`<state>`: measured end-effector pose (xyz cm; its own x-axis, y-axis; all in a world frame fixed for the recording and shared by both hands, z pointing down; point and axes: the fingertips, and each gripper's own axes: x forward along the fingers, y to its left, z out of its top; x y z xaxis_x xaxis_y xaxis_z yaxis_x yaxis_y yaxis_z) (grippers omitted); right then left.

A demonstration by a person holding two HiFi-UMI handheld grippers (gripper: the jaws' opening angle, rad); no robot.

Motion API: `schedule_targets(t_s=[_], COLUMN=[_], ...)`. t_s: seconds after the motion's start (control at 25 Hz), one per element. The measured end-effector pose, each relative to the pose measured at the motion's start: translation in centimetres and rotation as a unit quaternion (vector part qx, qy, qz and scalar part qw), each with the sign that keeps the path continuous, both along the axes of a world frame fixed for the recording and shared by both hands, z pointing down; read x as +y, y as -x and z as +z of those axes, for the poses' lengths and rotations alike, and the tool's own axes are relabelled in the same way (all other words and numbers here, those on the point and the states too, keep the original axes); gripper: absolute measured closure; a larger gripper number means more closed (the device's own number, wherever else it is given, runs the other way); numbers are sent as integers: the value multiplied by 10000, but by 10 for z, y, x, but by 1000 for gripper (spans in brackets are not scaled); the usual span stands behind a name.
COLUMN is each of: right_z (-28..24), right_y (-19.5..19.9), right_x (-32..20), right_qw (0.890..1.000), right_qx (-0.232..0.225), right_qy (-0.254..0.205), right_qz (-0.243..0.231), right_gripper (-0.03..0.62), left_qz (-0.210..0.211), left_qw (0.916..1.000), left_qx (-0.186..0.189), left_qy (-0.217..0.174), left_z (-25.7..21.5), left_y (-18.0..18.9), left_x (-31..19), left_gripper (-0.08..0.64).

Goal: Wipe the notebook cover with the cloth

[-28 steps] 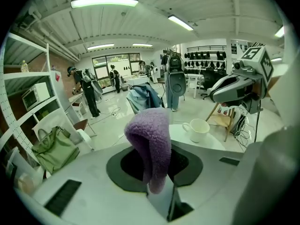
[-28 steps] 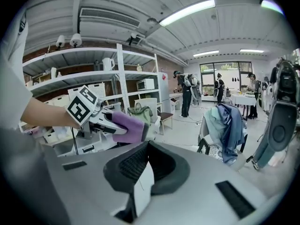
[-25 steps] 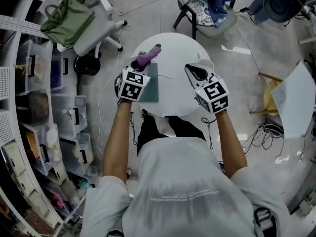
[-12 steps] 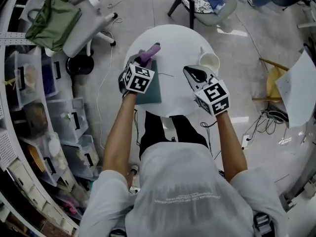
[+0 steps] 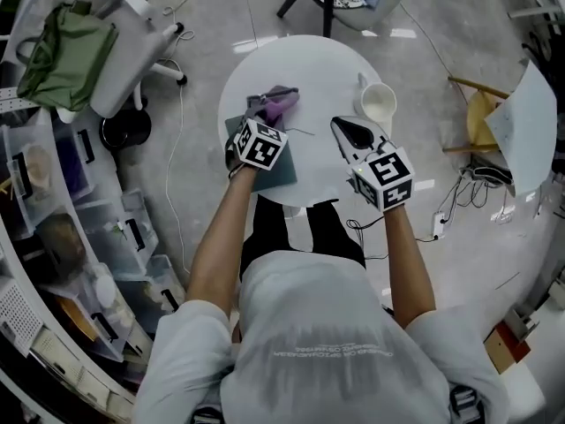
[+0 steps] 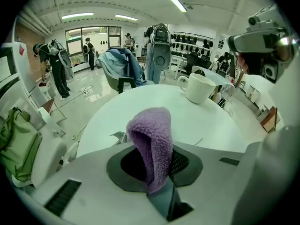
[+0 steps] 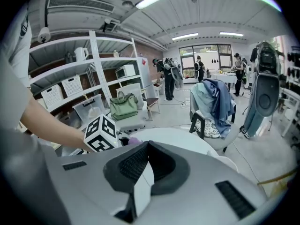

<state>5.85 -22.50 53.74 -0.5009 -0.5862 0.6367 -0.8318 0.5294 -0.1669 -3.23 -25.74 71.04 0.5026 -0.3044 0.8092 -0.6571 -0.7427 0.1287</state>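
Observation:
A dark teal notebook (image 5: 282,171) lies on the left part of the round white table (image 5: 322,69). My left gripper (image 5: 261,118) hovers over the notebook's far end, shut on a purple fleecy cloth (image 5: 277,104). In the left gripper view the cloth (image 6: 153,144) stands up folded between the jaws. My right gripper (image 5: 351,132) is shut and holds nothing, to the right of the notebook over bare table. In the right gripper view its jaws meet at the tips, and the left gripper's marker cube (image 7: 99,134) and a bit of the cloth (image 7: 133,141) show at the left.
A white mug (image 5: 378,105) stands on the table's far right, just beyond the right gripper, and is seen as well in the left gripper view (image 6: 198,87). A chair with a green bag (image 5: 64,47) stands left of the table, and storage shelves (image 5: 53,237) line the left.
The left gripper has brought the cloth down from a raised, stretched pose to bunch at the notebook's far end. The right gripper has stayed put. The head view has shifted.

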Motion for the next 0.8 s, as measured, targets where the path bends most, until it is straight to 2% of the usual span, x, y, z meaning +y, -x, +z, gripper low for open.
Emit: schedule_targets(t_s=[0.12,0.28,0.64,0.8], right_z=[4,13,24,24], right_y=[0,-1,-14,-26], right_x=[2,7,37,54], right_qw=[9999,9997,9993,9991], right_qx=[61,95,-102,-110], right_qy=[34,100,169,144], right_qz=[153,182,-324,-378], right_gripper=[591,591,591,591], left_qz=[-19,140,-5,-130], left_qw=[10000,9995,9986,9980], left_qx=[69,-140,-513,-606], left_qy=[-60,-240,-128,-99], left_z=[0,1,3,5], left_y=[-3,-8,-11,-12], left_x=[1,5,43,72], left_gripper=[485,485,486,485])
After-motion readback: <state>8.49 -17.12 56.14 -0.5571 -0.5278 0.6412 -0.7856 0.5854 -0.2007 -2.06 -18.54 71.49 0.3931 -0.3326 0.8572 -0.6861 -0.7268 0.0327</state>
